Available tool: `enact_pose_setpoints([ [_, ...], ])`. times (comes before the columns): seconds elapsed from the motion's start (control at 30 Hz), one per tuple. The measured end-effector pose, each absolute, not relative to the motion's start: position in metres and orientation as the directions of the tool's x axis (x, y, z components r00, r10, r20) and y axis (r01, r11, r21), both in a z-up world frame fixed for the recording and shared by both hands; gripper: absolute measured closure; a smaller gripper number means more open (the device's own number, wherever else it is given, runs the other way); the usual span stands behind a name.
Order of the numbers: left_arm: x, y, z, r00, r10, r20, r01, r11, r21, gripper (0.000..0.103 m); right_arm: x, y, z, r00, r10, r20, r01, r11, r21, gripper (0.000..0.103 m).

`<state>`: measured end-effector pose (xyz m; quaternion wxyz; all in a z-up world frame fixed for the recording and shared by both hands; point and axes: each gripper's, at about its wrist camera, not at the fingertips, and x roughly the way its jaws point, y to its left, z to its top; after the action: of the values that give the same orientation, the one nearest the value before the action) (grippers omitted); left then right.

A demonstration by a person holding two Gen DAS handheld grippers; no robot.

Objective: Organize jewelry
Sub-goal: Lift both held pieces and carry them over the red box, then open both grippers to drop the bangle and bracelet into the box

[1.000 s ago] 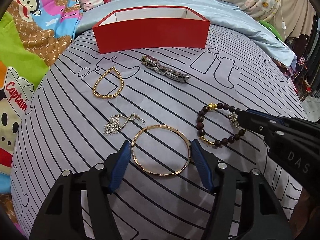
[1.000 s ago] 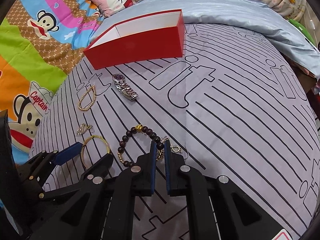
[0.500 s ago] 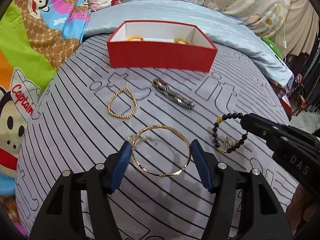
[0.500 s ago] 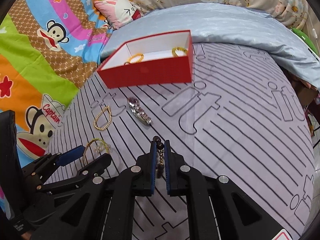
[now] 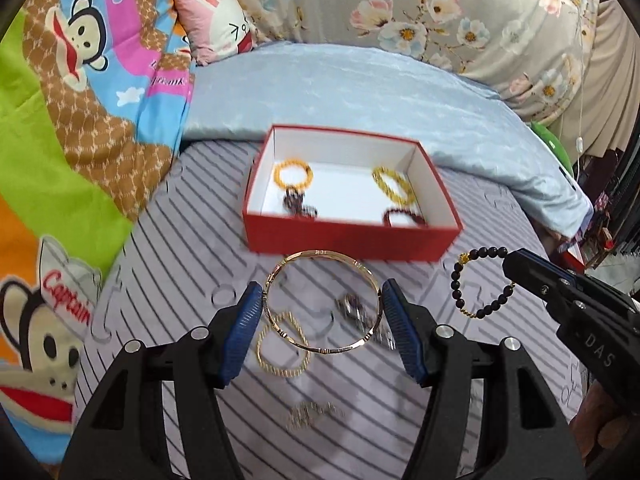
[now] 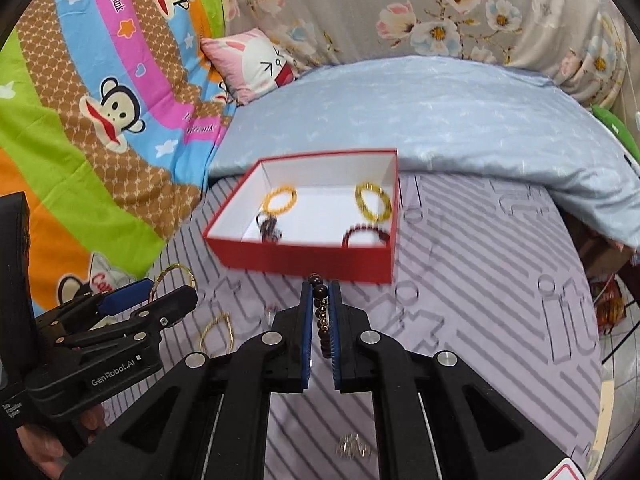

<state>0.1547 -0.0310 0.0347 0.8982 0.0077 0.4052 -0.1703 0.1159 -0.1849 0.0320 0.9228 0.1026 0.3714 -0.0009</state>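
My left gripper (image 5: 322, 304) is shut on a thin gold bangle (image 5: 316, 254) and holds it in the air, just short of the red box (image 5: 348, 240). My right gripper (image 6: 321, 312) is shut on a dark bead bracelet (image 6: 321, 320), also lifted; it hangs from the right gripper in the left wrist view (image 5: 476, 280). The red box (image 6: 304, 258) has a white inside and holds several bracelets. On the striped sheet below lie a gold bead bracelet (image 5: 283, 346), a silver watch (image 5: 360, 314) and a small silver chain piece (image 5: 314, 414).
A light blue quilt (image 6: 440, 112) lies behind the box. A bright cartoon blanket (image 6: 80, 120) and a pink pillow (image 6: 256, 64) are at the left. The bed's edge drops off at the right (image 6: 600, 320).
Both grippers have lifted their bracelets off the sheet and moved forward to the red box, whose inside now shows.
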Motion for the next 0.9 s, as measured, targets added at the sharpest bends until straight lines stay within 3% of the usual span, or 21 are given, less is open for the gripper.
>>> enact_pose_setpoints([
  [0.37, 0.252, -0.068, 0.036, 0.646, -0.274, -0.712, 0.306, 0.948, -0.087, 0.044, 0.224, -0.183, 0.043, 0.744, 0.089, -0.663, 0.077, 0.973, 0.218, 0.096],
  [0.9, 0.328, -0.099, -0.029, 0.578, -0.232, -0.783, 0.309, 0.95, -0.053, 0.044, 0.311, -0.209, -0.034, 0.635, 0.152, -0.758, 0.15, 0.938, 0.313, 0.095],
])
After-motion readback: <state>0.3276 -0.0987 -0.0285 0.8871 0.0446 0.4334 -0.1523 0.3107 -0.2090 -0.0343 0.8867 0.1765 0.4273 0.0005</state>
